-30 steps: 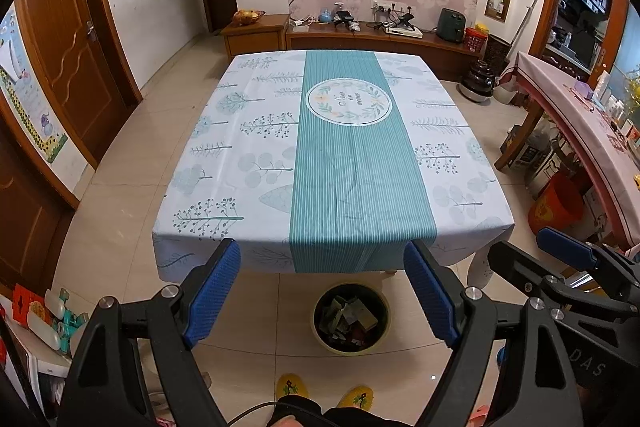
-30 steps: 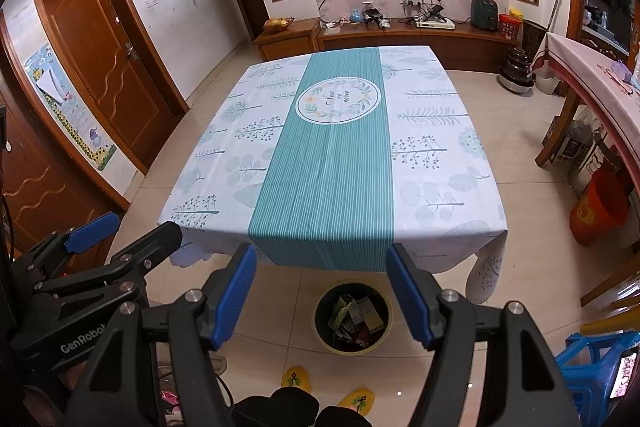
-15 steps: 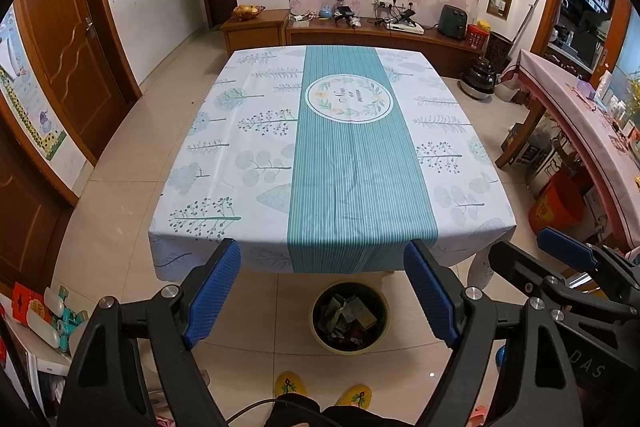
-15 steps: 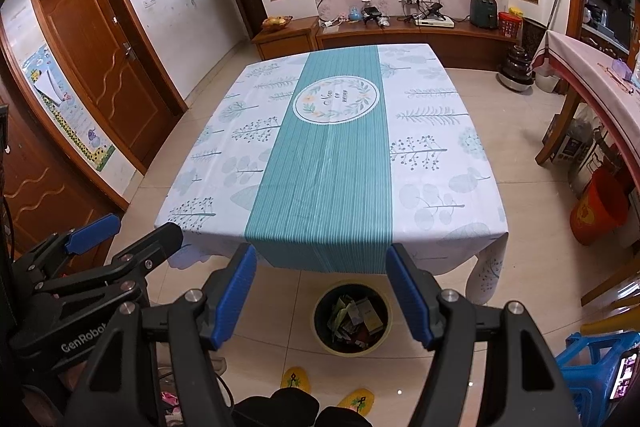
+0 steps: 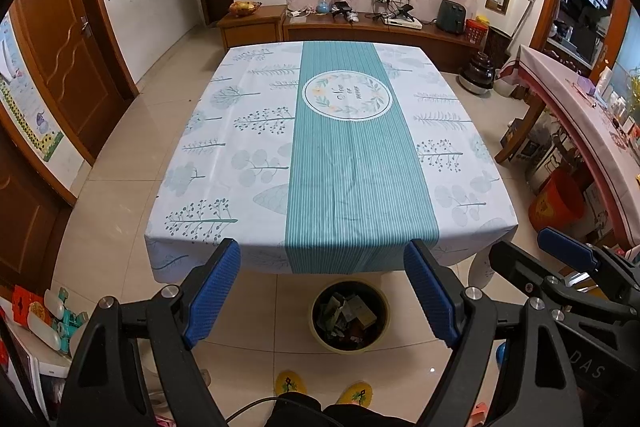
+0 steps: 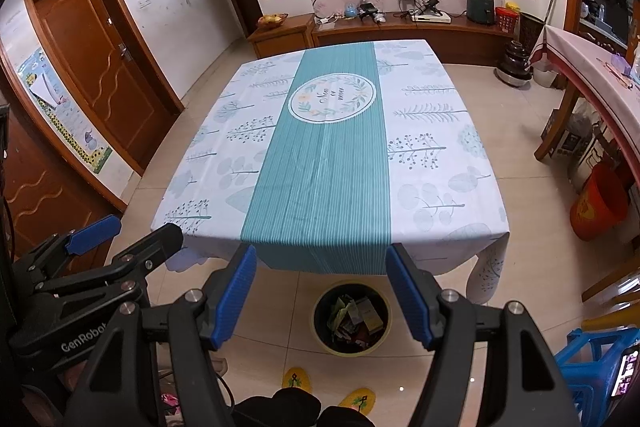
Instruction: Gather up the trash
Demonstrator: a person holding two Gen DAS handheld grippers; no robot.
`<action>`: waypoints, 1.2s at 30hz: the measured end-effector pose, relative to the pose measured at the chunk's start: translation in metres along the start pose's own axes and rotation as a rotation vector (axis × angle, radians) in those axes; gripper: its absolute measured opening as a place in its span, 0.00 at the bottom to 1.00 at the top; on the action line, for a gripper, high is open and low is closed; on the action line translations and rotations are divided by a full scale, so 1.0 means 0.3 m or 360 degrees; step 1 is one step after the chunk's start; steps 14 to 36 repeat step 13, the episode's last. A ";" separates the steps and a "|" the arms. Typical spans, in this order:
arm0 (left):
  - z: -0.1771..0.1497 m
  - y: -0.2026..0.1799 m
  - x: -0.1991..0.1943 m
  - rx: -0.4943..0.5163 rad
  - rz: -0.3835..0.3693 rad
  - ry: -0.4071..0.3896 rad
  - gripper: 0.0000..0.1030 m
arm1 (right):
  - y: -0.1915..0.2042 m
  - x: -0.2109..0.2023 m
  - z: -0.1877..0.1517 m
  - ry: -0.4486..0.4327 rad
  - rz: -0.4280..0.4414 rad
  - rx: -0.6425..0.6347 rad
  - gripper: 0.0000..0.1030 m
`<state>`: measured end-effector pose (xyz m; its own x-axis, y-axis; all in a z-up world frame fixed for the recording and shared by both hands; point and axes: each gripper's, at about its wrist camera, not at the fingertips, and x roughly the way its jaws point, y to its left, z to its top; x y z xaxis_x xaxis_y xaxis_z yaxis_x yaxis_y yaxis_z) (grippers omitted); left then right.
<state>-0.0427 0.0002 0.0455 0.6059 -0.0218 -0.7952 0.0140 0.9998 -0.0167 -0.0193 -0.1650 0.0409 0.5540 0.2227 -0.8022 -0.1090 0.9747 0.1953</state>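
Tablecloth (image 5: 332, 163) lies bare, bin (image 5: 350, 315) below holds scraps, so with left gripper (image 5: 324, 291) and right gripper (image 6: 320, 295) spread empty, collecting looks finished or needs fresh trash found.

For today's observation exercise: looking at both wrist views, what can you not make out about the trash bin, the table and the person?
- Trash bin: the scraps inside are too small to identify, either view.
- Table: its underside and far legs are hidden by the tablecloth.
- Person: only yellow slippers and dark knees show; the bottom edge cuts off the rest.
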 end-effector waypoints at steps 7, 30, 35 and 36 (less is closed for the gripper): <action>0.006 0.001 0.005 -0.0002 0.0000 0.0005 0.80 | -0.003 0.000 0.002 0.0003 0.0002 -0.0002 0.66; -0.001 -0.003 0.014 0.0003 0.0004 0.0014 0.80 | -0.002 0.000 0.003 0.0003 0.0004 -0.0001 0.66; -0.001 -0.003 0.014 0.0003 0.0004 0.0014 0.80 | -0.002 0.000 0.003 0.0003 0.0004 -0.0001 0.66; -0.001 -0.003 0.014 0.0003 0.0004 0.0014 0.80 | -0.002 0.000 0.003 0.0003 0.0004 -0.0001 0.66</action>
